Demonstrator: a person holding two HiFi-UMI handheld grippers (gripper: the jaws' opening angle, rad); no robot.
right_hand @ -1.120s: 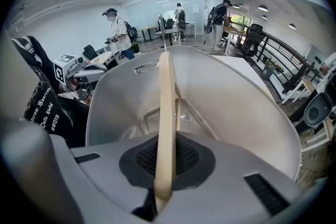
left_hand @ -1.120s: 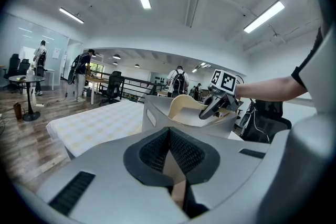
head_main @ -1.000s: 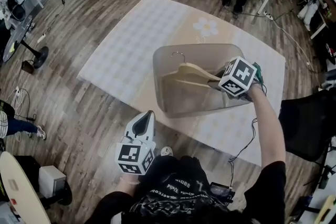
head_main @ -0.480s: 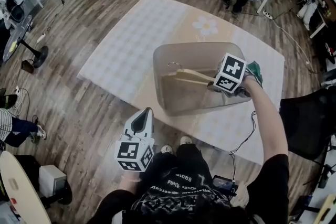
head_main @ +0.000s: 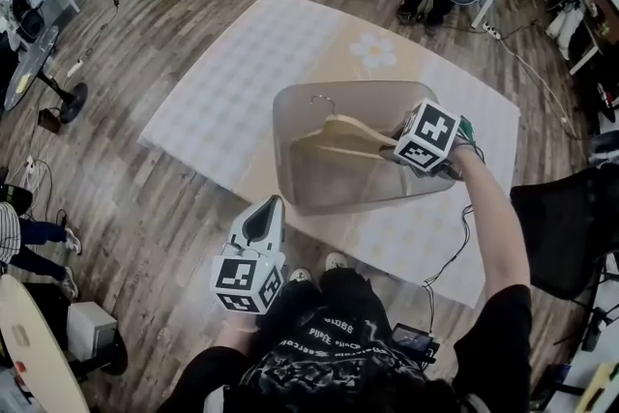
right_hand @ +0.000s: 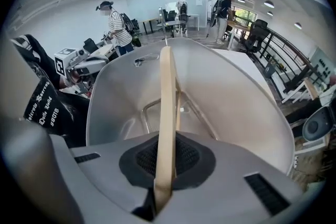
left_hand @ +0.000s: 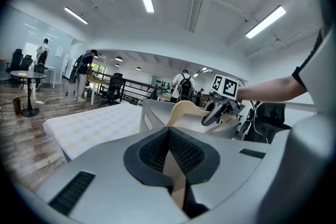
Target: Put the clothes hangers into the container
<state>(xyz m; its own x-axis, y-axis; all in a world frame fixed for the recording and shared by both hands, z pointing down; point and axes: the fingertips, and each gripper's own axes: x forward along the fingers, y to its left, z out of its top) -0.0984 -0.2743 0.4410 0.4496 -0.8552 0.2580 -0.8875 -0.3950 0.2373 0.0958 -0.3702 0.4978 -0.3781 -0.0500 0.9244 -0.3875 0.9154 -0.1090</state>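
Observation:
Pale wooden hangers (head_main: 340,134) with a metal hook hang inside the translucent grey container (head_main: 300,179) on the mat. My right gripper (head_main: 398,150) points steeply down at the container's right rim and is shut on them. In the right gripper view a hanger arm (right_hand: 167,92) runs up from between the pads of the right gripper (right_hand: 164,160) into the container (right_hand: 236,97). My left gripper (head_main: 268,208) hovers near my body, in front of the container, shut with nothing in it. In the left gripper view the left gripper (left_hand: 169,131) faces the container (left_hand: 151,113) and hangers (left_hand: 185,110).
The container stands on a cream checked mat (head_main: 232,82) on a wood floor. A black chair (head_main: 566,227) is at the right, and a cable (head_main: 455,251) trails over the mat's near edge. A fan stand (head_main: 44,77) and a person's legs (head_main: 39,242) are at the left.
The right gripper stays over the container with the hangers in its grip, and the left gripper has kept still. The person at the left edge has walked on a little.

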